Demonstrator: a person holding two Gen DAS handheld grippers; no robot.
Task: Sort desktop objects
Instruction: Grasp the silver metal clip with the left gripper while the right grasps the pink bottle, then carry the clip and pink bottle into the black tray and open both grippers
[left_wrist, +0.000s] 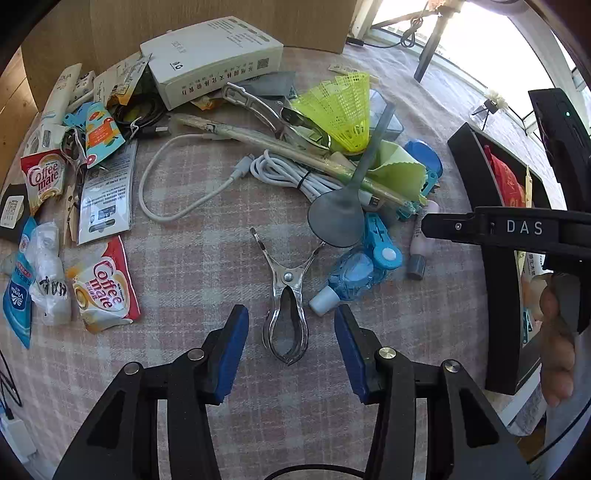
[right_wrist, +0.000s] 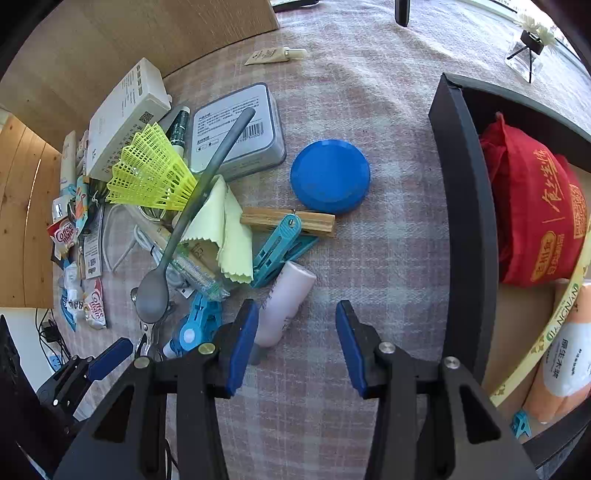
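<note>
My left gripper (left_wrist: 291, 325) is open, its blue pads either side of the handle end of a metal clip (left_wrist: 285, 295) lying on the checked cloth. Behind it lies a heap: a grey spoon (left_wrist: 343, 210), a white cable (left_wrist: 295, 177), a yellow shuttlecock (left_wrist: 343, 110), blue pegs (left_wrist: 384, 243). My right gripper (right_wrist: 297, 325) is open and empty over bare cloth, a pink tube (right_wrist: 284, 299) just left of its left pad. A blue round lid (right_wrist: 330, 181), a wooden peg (right_wrist: 288, 219) and a teal peg (right_wrist: 280, 245) lie beyond it.
A black bin (right_wrist: 465, 206) at the right holds a red bag (right_wrist: 532, 206) and packets. Coffee-mate sachets (left_wrist: 107, 288), a white box (left_wrist: 214, 55) and a grey tin (right_wrist: 236, 129) lie around the heap. A brown board (left_wrist: 221, 22) stands behind.
</note>
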